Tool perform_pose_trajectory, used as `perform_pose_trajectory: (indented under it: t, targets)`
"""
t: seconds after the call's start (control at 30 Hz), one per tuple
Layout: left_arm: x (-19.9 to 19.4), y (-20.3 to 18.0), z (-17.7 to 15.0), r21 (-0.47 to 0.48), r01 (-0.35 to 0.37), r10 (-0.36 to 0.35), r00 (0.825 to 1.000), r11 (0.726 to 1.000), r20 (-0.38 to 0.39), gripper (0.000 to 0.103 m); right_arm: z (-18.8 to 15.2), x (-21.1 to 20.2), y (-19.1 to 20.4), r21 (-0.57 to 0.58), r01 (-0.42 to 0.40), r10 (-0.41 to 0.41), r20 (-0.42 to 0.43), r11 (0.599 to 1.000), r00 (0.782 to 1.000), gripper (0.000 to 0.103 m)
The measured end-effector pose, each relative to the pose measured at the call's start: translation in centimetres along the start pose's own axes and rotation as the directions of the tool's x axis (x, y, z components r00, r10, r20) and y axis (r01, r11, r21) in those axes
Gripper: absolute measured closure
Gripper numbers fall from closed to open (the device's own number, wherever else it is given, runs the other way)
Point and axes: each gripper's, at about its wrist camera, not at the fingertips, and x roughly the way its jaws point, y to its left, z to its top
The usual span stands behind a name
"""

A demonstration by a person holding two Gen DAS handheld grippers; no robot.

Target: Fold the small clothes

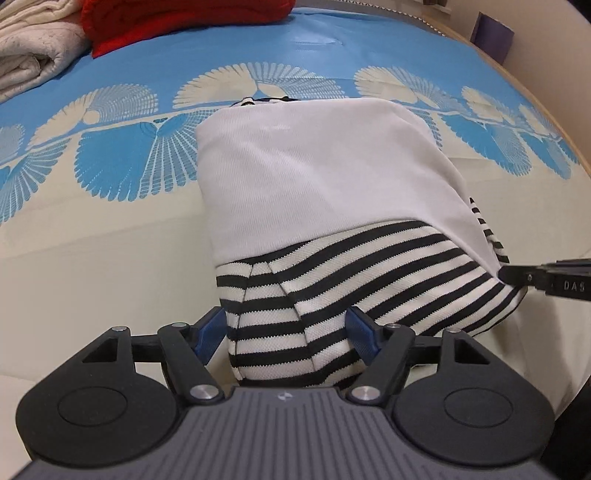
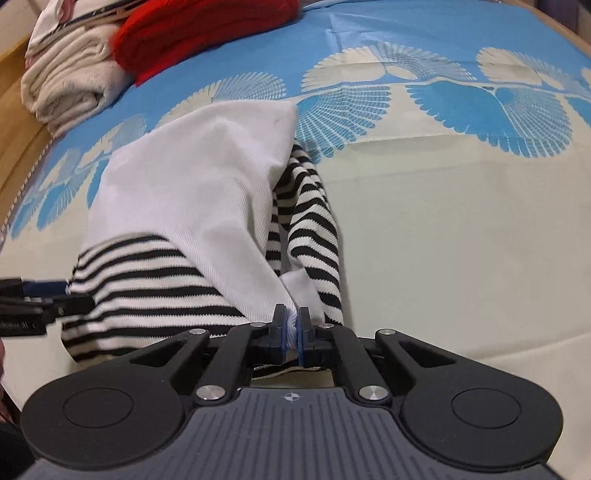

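A small garment, part white and part black-and-white striped (image 1: pixel 317 177) (image 2: pixel 192 192), lies partly folded on the bed. In the left wrist view my left gripper (image 1: pixel 288 332) is open, its blue pads (image 1: pixel 212 332) on either side of the striped end. In the right wrist view my right gripper (image 2: pixel 291 328) is shut on a white and striped corner of the garment near the front. The right gripper's tip shows at the garment's right edge in the left wrist view (image 1: pixel 517 278). The left gripper shows at the left edge of the right wrist view (image 2: pixel 48 295).
The bed cover (image 1: pixel 110 240) is cream with a blue fan pattern. A folded red garment (image 1: pixel 177 18) (image 2: pixel 207 33) and a folded cream blanket (image 1: pixel 33 55) (image 2: pixel 70 85) lie at the far left. A wooden bed edge (image 2: pixel 14 122) runs along the left.
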Motion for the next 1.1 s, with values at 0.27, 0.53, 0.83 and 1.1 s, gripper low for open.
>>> perform_pose_trajectory:
  t: [0.27, 0.53, 0.83, 1.1]
  targets:
    - [-2.6, -1.0, -0.8, 0.043, -0.082, 0.079, 0.994, 0.996, 0.072, 0.026, 0.3, -5.3, 1.9, -0.063, 0.105, -0.093, 0.172, 0.992, 0.981, 0.054]
    - [-10.8, -2.7, -4.2, 0.019, -0.13, 0.121, 0.958, 0.991, 0.261, 0.017, -4.3, -13.9, 3.6, -0.069, 0.066, -0.037, 0.364, 0.995, 0.931, 0.033]
    - [-14.7, -6.9, -13.1, -0.033, -0.141, 0.143, 0.916, 0.99, 0.375, 0.001, -11.3, -16.0, 7.1, -0.108, 0.145, -0.086, 0.427, 0.983, 0.9, 0.028]
    - [-14.8, -8.5, -13.8, -0.113, -0.137, 0.169, 0.916, 0.984, 0.364, 0.001, -12.6, -15.0, 9.1, -0.169, 0.182, -0.098, 0.413, 0.969, 0.906, 0.027]
